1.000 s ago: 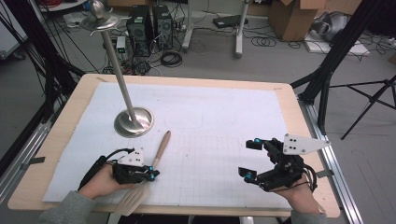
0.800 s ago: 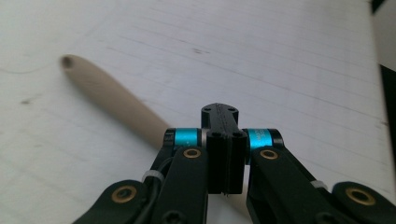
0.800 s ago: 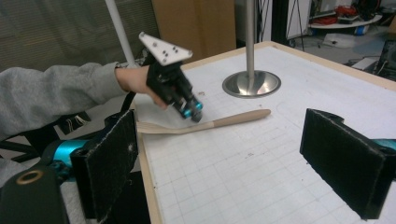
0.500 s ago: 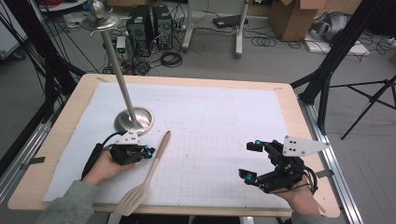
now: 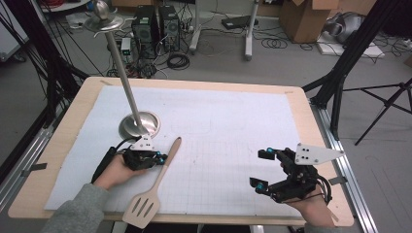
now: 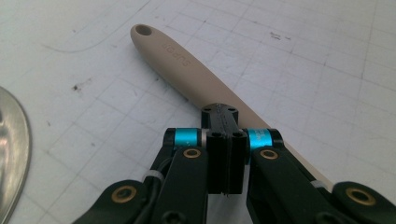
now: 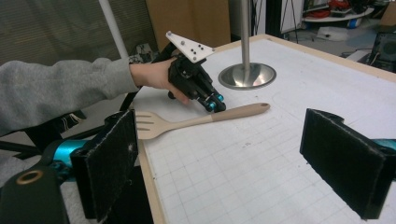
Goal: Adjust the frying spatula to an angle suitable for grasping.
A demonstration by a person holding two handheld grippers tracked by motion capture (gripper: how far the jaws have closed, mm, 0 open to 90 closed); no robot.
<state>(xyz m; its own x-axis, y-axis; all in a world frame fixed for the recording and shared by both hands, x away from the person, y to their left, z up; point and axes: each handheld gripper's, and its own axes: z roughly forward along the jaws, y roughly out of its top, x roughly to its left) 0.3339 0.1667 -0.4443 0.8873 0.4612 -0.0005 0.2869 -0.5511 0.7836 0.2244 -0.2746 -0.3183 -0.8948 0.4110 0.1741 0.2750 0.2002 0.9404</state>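
Pushed by the closed, empty left gripper (image 5: pixel 162 158), the spatula (image 5: pixel 154 187) has slid farther toward the stand (image 5: pixel 139 124); right gripper (image 5: pixel 261 170) waits open, unneeded.

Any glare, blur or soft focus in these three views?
High view: even light, sharp, mild sheen on the metal stand base. Left gripper view: spatula handle crisp, jaws close up slightly soft. Right gripper view: its own jaw pads blurred, spatula in focus.
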